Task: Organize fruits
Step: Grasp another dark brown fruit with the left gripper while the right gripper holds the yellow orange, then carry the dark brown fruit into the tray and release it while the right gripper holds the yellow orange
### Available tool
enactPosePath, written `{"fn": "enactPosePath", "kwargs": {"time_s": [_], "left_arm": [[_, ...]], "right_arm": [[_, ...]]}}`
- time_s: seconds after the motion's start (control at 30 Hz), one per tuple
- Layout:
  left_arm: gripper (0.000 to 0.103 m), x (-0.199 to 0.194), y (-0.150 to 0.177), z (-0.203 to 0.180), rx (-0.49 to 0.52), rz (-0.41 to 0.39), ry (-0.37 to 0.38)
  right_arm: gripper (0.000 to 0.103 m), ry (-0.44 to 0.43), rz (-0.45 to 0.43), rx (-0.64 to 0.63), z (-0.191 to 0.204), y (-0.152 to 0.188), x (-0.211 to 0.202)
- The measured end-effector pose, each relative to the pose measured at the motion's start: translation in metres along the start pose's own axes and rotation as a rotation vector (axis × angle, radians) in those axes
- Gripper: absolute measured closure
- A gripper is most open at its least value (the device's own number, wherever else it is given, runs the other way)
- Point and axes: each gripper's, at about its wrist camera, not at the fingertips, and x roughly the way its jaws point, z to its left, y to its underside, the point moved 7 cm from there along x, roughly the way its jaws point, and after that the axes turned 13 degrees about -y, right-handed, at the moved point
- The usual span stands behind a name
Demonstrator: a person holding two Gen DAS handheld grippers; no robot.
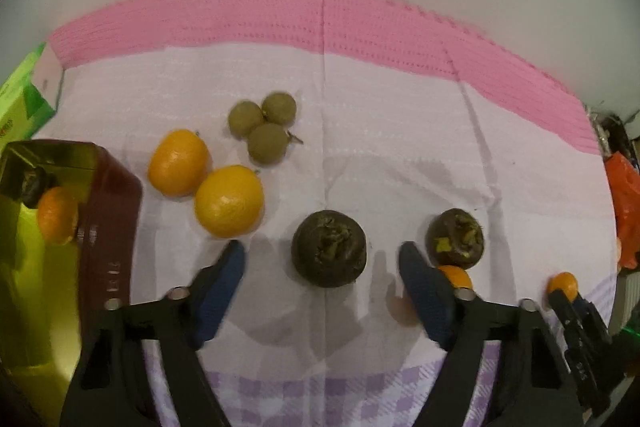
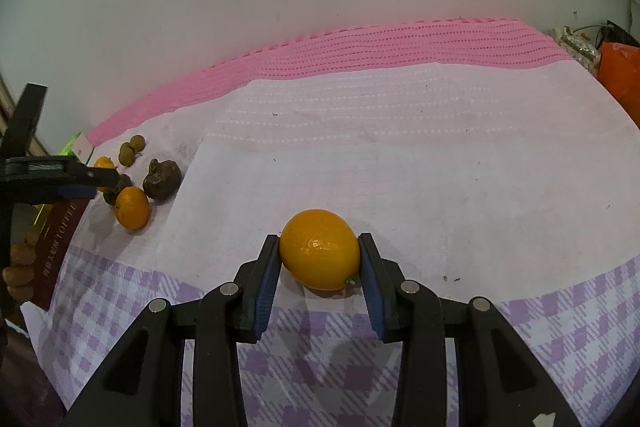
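Observation:
My left gripper (image 1: 322, 255) is open, its blue fingers either side of a dark brown fruit (image 1: 329, 247) on the cloth. A second dark fruit (image 1: 455, 237) lies to its right, with a small orange (image 1: 455, 275) partly hidden behind the right finger. Two yellow-orange citrus (image 1: 229, 201) (image 1: 178, 163) and three small green-brown fruits (image 1: 262, 125) lie further back on the left. My right gripper (image 2: 319, 247) is shut on an orange citrus (image 2: 319, 250) resting on the cloth; it also shows at the left wrist view's right edge (image 1: 563, 283).
A gold-lined dark red tin (image 1: 108, 227) at the left holds a small orange (image 1: 57, 214) and a dark fruit. A green box (image 1: 28, 99) stands behind it. An orange bag (image 2: 620, 75) sits at the far right. A pink cloth (image 2: 400, 43) runs along the back wall.

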Motion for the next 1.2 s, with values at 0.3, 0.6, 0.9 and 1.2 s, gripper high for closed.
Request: {"fn": "enactPosePath", "kwargs": {"time_s": [0.3, 0.6, 0.9, 1.2], "left_arm": [[0.061, -0.024, 0.026, 0.004, 0.019, -0.043, 0.014], [0.061, -0.102, 0.070, 0.068, -0.053, -0.164, -0.031], [0.061, -0.135, 0.101, 0.123, -0.088, -0.256, -0.172], [0.061, -0.137, 0.112, 0.169, -0.145, -0.293, -0.217]], "right_arm": [[0.067, 0.004, 0.002, -0.002, 0.000, -0.001, 0.000], [0.067, 0.031, 0.010, -0.020, 0.002, 0.000, 0.001], [0.067, 0.085, 0.026, -0.057, 0.006, 0.000, 0.003], [0.067, 0.142, 0.046, -0.098, 0.009, 0.001, 0.006]]}}
